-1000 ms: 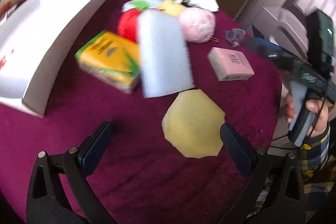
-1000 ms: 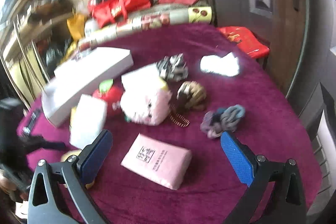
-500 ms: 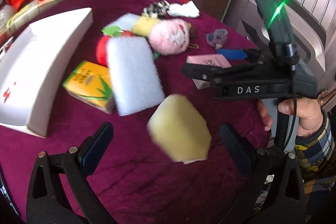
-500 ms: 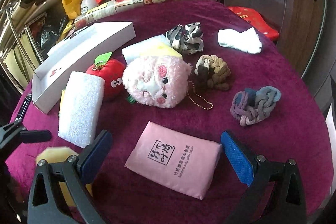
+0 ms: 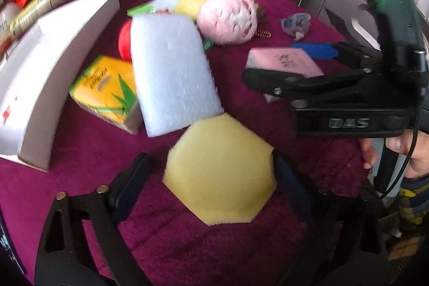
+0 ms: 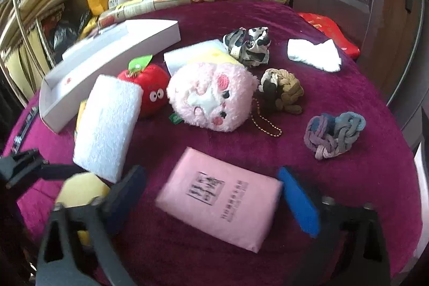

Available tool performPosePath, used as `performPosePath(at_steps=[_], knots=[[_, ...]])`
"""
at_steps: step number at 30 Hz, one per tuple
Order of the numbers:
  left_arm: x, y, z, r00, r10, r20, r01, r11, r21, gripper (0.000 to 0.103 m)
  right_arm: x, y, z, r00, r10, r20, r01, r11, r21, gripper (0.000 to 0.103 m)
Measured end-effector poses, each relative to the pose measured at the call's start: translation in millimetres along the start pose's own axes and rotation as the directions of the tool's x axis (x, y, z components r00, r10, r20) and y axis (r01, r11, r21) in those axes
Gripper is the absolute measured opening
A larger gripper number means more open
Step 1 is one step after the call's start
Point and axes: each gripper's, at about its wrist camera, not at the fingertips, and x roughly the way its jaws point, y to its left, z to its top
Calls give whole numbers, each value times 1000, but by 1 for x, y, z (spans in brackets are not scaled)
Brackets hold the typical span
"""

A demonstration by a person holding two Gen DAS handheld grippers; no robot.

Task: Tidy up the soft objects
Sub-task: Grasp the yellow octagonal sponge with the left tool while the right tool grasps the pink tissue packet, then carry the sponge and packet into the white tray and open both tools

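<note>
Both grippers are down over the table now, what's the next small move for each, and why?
Probably finish closing. The left gripper brackets the yellow sponge, the right gripper brackets the pink tissue pack; both jaws are closing, each with a gap on its left side. Then lift toward the white box.

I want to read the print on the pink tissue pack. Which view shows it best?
The right wrist view: the pink tissue pack lies whole and close. The left wrist view shows it farther off, partly behind the right gripper.
</note>
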Motion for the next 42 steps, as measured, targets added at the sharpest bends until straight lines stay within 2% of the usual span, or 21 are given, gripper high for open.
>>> performPosePath(at_steps=[2,6,10,12,16,20,23,25,29,42], knots=[[-3,0,-1,1000,5,14,-5,1000,4,64,1,0,-2,1000,2,-3,-2,1000,-12,84],[-16,10,-4,997,-47,69,49,998,-35,62,-7,-3,-3,1000,14,11,-14,1000,5,81],[-38,12,-5,988,-33,154,39,999,-38,62,-30,-10,5,995,35,93,-40,998,49,81],[-49,10,-5,981,-6,194,12,999,-30,62,-41,-11,10,989,50,141,-60,996,65,81],[-62,13,-3,968,37,248,-27,999,-44,62,-64,-10,15,962,85,258,-112,990,88,81],[-70,22,2,959,67,275,-47,996,-79,62,-75,-4,22,940,86,330,-126,987,100,81],[-85,29,7,940,114,322,-88,992,-95,62,-86,-1,29,921,92,379,-139,985,98,81],[-96,34,11,925,140,354,-108,988,-107,62,-91,2,33,913,93,397,-139,986,88,81],[-113,48,14,906,161,393,-110,983,-149,62,-94,7,40,909,103,405,-146,986,76,81],[-134,83,14,880,199,432,-100,965,-241,62,-100,27,63,884,123,450,-161,986,45,81]])
